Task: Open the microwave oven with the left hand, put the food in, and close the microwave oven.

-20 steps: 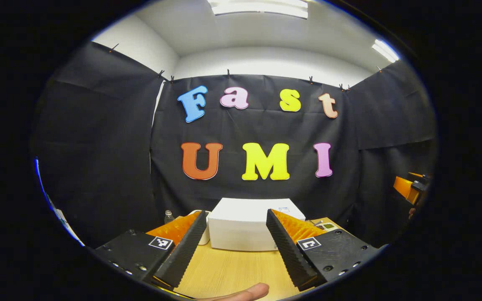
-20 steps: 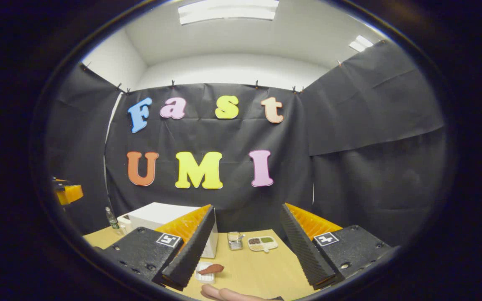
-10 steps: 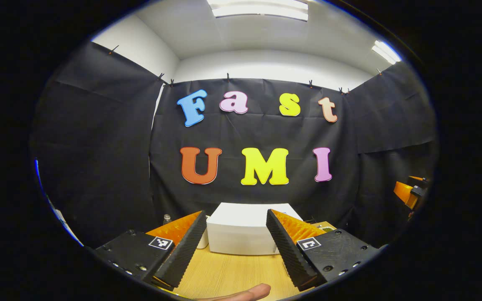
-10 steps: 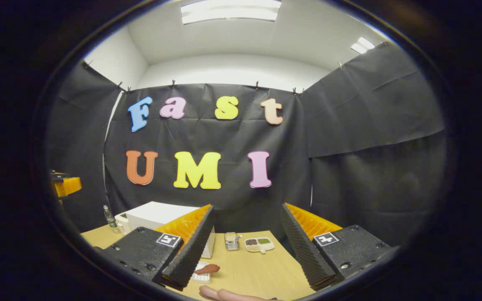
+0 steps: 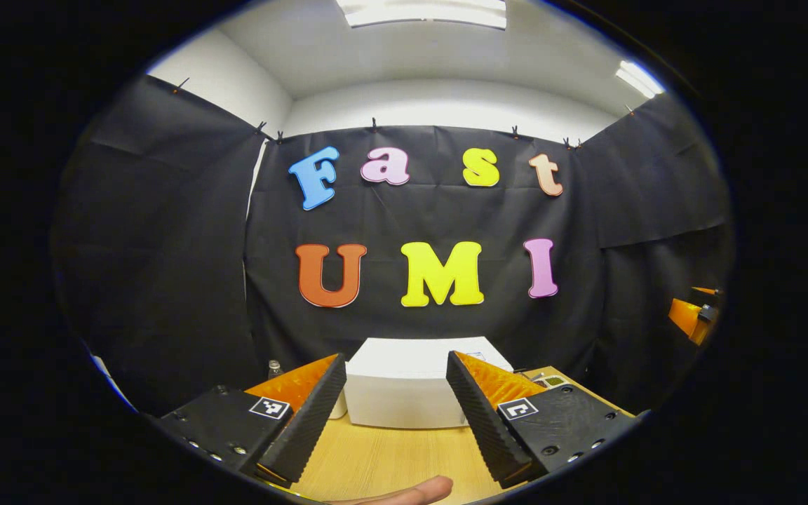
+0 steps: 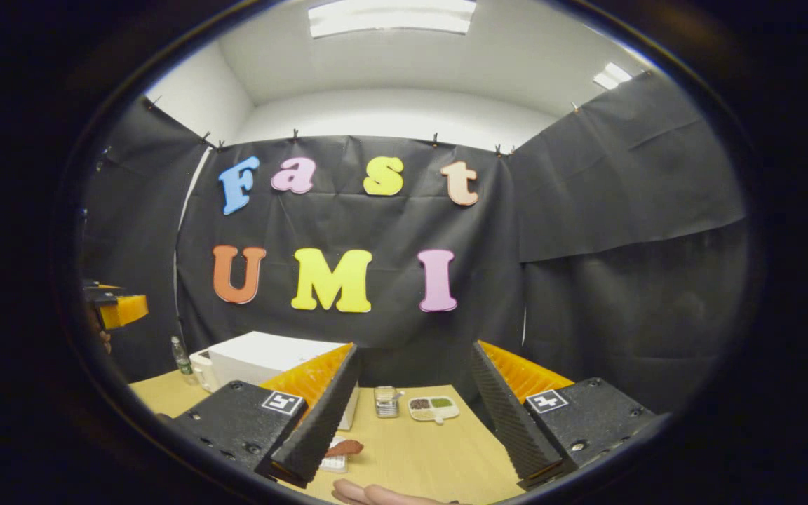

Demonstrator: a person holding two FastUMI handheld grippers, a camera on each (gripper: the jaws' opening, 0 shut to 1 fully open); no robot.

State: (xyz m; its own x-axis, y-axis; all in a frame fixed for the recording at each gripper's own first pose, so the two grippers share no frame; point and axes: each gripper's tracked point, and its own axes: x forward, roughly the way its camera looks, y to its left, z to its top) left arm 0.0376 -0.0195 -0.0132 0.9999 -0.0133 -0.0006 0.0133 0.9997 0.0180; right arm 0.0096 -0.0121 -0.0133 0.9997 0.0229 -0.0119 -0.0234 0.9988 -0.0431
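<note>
Both grippers hung above a wooden surface (image 5: 390,459) in a black-draped booth, each with its jaws spread wide and nothing between them.

In the left gripper view, the left gripper (image 5: 393,428) faced the white microwave (image 5: 404,393), which stood on the surface straight ahead, framed in the gap between the open jaws and well beyond their tips, its door shut. A small bottle (image 5: 274,368) stood just past the left-hand jaw. A fingertip (image 5: 411,491) showed below the jaws at the bottom edge. Far off to the right of the jaws, part of the other gripper was visible.

In the right gripper view, the right gripper (image 6: 414,428) pointed at the surface's far end. The food (image 6: 343,447), a reddish-brown piece on a small white tray (image 6: 334,461), lay on the surface just inside the left-hand jaw, partly hidden behind its tip. The microwave sat beyond and to the left of that jaw. Ahead, between the jaws, stood a small metal container (image 6: 385,401) and, just beside it, a divided dish (image 6: 433,407). Fingers (image 6: 376,494) showed beneath the jaws.
</note>
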